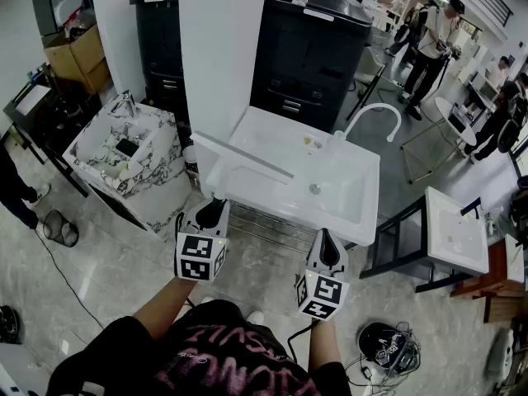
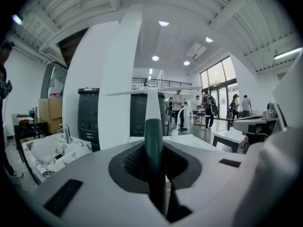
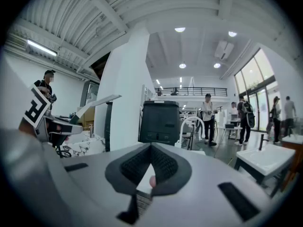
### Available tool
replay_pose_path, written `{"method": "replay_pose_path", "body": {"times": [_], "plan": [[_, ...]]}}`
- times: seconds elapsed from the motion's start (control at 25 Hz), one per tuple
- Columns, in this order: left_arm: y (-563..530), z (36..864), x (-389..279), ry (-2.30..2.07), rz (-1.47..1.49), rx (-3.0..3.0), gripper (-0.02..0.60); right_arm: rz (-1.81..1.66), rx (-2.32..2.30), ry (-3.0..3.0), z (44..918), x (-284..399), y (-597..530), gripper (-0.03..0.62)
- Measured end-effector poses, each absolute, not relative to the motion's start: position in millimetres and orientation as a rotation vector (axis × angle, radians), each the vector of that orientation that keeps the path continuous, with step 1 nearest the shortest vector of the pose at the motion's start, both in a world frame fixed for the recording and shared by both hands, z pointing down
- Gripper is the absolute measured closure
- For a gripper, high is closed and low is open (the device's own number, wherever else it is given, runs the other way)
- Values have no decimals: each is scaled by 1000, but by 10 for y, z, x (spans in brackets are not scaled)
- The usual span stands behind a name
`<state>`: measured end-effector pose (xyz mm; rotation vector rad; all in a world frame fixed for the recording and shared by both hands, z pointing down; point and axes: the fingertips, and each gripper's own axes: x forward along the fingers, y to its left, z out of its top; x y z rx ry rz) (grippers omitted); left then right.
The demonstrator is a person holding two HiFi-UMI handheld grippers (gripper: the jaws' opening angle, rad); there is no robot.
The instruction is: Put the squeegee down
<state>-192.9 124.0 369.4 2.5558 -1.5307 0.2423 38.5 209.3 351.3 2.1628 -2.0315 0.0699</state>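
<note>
On my left, the left gripper [image 1: 213, 214] has its jaws pinching the dark green handle of the squeegee [image 1: 244, 157], whose long white blade stretches over the left side of the white sink [image 1: 363, 190]. Only the left gripper view shows me that grip, with the handle upright between the pads. Further right, the right gripper [image 1: 327, 246] sits by the sink's front edge, and its own view shows jaws pressed together on nothing.
</note>
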Motion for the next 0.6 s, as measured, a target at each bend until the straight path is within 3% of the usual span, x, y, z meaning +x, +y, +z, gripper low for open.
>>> {"method": "replay_pose_path", "body": {"times": [0.6], "plan": [[1291,3740,-1813,-1514,260,2561,529,18,2205,-2072,3437,433,2133,574]]}}
